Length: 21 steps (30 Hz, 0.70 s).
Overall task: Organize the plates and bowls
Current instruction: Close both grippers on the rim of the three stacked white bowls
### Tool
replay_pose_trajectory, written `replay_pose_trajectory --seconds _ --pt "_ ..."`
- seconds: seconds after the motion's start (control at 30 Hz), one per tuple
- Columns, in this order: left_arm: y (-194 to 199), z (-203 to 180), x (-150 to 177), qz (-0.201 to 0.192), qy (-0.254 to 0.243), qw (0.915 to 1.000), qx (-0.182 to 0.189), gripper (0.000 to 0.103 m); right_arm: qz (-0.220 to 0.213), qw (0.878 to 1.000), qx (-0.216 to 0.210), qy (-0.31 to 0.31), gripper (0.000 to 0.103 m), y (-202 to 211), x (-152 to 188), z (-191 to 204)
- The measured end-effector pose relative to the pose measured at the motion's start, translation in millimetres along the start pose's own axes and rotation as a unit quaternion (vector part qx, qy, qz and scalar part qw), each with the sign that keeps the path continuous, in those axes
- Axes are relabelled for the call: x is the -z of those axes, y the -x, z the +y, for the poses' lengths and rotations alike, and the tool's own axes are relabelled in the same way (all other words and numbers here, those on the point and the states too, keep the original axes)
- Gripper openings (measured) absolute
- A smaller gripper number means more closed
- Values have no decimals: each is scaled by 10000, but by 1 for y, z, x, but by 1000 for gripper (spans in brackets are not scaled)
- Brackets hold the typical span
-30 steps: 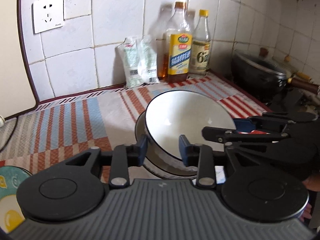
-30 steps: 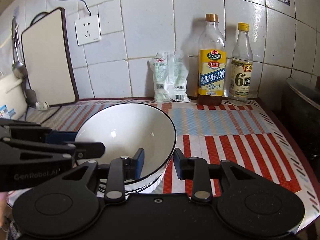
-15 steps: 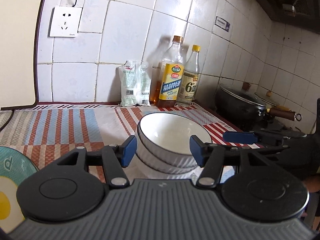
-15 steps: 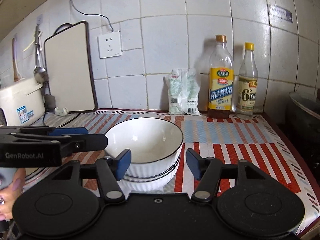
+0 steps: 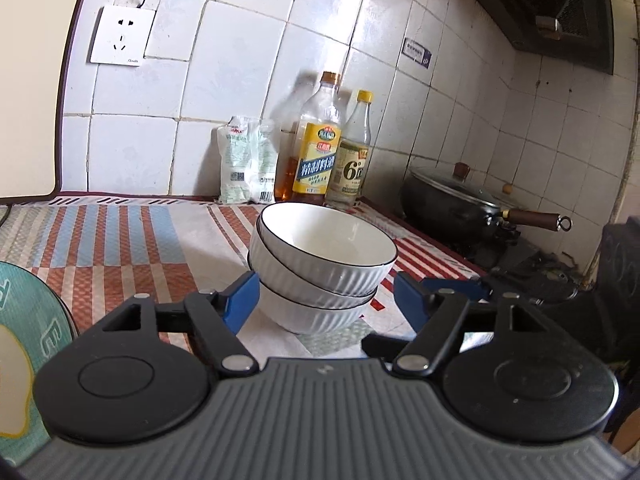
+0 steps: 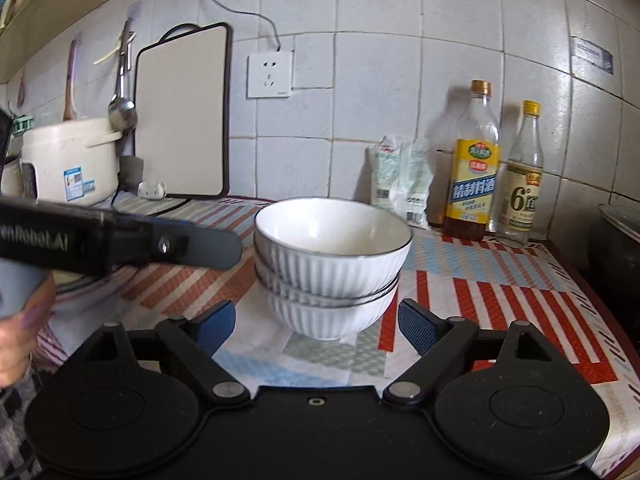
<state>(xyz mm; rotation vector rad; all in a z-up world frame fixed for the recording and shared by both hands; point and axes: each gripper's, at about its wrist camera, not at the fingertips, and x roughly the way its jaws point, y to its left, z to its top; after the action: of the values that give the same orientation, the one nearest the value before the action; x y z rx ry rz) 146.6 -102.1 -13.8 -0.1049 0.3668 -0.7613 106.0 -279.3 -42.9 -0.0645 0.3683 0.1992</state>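
Bowls (image 5: 320,264) are sitting nested three deep on the striped mat (image 6: 500,300), and your left gripper (image 5: 324,300) and right gripper (image 6: 316,326) are opening wide, gripping nothing. A plate (image 5: 24,360) at your left is waiting unsorted. Bottles (image 6: 474,160) are standing well behind, blocking nothing.

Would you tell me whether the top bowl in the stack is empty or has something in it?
Empty, as far as shown: the top bowl sits upright in the stack, its visible white interior bare in both wrist views; the very bottom is hidden by the rim.
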Motion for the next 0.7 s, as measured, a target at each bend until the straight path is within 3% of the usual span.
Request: replay_pose_trajectory --seconds 0.1,0.17,0.23,0.33,0.7 --pt "1 0 6 -165 -91 9998 67 91 -37 10000 -79 45 92 -6 8 1" --pt "0 -6 10 -228 -404 9989 90 95 -54 9999 -127 82 93 -10 13 1" --pt "0 -14 15 -304 -706 9970 -4 95 -60 9998 -158 128 93 -16 16 -1" --pt "-3 -19 16 -323 -782 9964 -77 97 -77 9998 -173 100 93 -24 20 -5" --pt "-22 4 -7 -393 145 9991 50 98 -15 9990 -438 -25 93 -48 16 -17"
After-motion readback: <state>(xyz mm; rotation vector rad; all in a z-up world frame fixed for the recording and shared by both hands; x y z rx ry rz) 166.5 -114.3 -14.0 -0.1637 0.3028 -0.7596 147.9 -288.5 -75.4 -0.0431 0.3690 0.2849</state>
